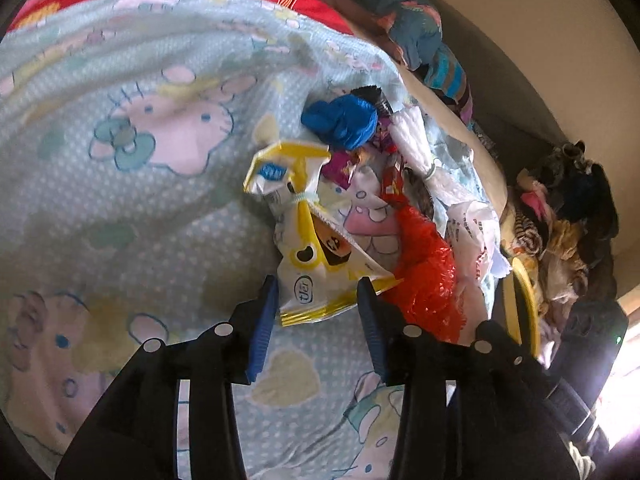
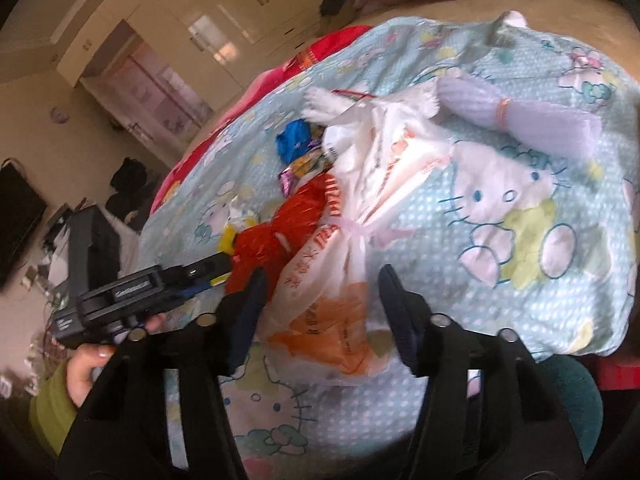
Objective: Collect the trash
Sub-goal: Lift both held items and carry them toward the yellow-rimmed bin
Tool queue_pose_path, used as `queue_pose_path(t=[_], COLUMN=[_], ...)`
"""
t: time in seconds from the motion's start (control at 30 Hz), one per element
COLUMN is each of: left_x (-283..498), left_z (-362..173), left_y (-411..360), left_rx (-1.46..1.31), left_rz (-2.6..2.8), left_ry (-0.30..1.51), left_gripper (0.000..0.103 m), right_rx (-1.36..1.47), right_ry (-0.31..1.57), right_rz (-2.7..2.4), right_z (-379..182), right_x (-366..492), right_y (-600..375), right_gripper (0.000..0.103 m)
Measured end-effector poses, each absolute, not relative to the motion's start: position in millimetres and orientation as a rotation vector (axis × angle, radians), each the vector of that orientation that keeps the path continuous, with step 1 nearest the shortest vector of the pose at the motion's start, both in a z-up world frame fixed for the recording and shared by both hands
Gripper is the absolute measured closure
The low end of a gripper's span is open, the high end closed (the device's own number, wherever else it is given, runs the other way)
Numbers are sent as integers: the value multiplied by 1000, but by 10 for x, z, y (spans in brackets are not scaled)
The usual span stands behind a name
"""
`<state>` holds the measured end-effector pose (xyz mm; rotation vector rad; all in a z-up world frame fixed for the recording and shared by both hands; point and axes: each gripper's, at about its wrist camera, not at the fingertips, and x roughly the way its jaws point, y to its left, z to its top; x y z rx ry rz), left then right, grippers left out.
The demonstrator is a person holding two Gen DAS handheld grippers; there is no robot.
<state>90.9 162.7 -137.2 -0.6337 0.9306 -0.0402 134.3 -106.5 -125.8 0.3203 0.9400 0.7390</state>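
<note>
A pile of trash lies on a cartoon-cat bedsheet (image 1: 120,208). In the left wrist view my left gripper (image 1: 318,292) is open, its fingers on either side of the lower end of a yellow-and-white snack wrapper (image 1: 304,240). A crumpled red plastic bag (image 1: 424,272), a blue bag (image 1: 344,120) and a white knotted bag (image 1: 416,144) lie beyond. In the right wrist view my right gripper (image 2: 322,282) is open around the lower part of a white-and-orange plastic bag (image 2: 352,240). The red bag (image 2: 280,232) and my left gripper (image 2: 216,266) are to its left.
A heap of clothes (image 1: 560,208) lies right of the bed, with a yellow rim (image 1: 524,304) near it. A lilac tied bundle (image 2: 520,116) rests on the sheet. Wardrobes (image 2: 224,24) stand behind. More bedding (image 1: 400,20) is piled at the far end.
</note>
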Motion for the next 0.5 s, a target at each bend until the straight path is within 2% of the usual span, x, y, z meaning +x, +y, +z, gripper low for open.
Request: queue_pose_path(t=[0.1, 0.17, 0.33, 0.5], left_x=[901, 900, 876, 830], left_z=[-1435, -1441, -1305, -928], left_y=[1653, 1640, 1618, 1610], left_rx=[-679, -679, -656, -614], left_rz=[-46, -50, -45, -46], left_ry=[924, 922, 884, 775], left_gripper=[64, 69, 75, 76], right_rx=[274, 265, 276, 284], right_ry=[934, 928, 877, 806], right_rz=[745, 744, 741, 727], right_z=[-1246, -1231, -1140, -965], right_x=[1300, 1287, 1238, 1222], right_y=[-983, -984, -1053, -1227], right_gripper=[69, 76, 80, 80])
